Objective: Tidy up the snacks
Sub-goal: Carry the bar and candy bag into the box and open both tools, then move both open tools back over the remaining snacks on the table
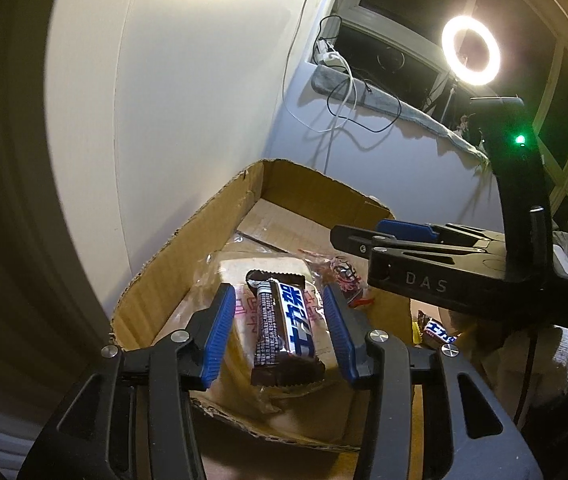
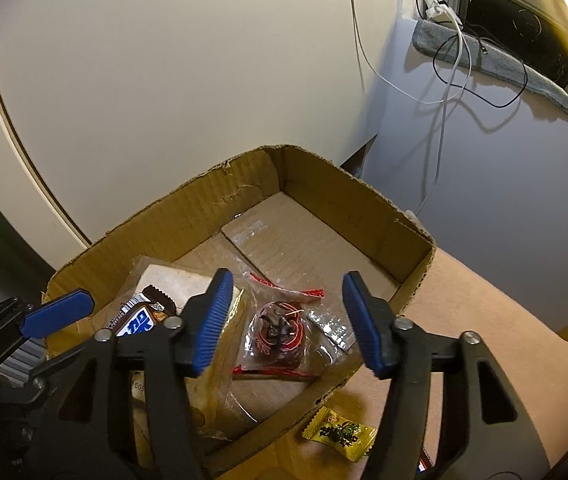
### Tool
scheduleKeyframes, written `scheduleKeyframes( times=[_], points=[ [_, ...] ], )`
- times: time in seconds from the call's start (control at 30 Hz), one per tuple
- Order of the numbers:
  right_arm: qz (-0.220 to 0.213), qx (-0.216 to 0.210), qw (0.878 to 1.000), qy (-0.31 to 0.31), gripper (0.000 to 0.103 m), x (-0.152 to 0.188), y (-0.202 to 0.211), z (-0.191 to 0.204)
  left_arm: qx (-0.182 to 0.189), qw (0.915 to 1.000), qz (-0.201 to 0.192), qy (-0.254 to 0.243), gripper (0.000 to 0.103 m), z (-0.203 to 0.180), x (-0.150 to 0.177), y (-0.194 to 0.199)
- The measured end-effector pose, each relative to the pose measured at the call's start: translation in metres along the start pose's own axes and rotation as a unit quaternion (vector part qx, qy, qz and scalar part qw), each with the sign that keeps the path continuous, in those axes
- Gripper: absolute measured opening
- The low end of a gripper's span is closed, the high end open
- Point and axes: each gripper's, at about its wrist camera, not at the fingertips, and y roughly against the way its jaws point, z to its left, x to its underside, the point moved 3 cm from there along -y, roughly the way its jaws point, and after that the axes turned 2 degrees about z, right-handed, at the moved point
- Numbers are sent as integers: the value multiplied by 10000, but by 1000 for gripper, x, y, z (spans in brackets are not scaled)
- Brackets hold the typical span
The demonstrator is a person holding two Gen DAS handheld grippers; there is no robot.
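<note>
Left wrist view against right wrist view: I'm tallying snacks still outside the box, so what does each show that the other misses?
Only the left wrist view shows a chocolate bar lying outside the box.

Only the right wrist view shows a yellow candy on the surface in front of the box.

Both show the cardboard box, the bread packet with a chocolate bar on it, and the red-printed clear packet.

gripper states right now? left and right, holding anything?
Left gripper: open, holding nothing; chocolate bar lies between the pads, untouched.
Right gripper: open, empty, over the red-trimmed candy bag.
</note>
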Motion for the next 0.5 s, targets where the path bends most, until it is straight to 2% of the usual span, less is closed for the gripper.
scheduleKeyframes(
  times=[0.3,0.5],
  points=[
    [-75,48,10000,-3,64,4,20,-8,109,9999,-37,-67,44,-11,-2,4],
    [-66,188,9998,-68,64,21,45,-27,246,9995,-63,-207,44,-30,-1,6]
  ],
)
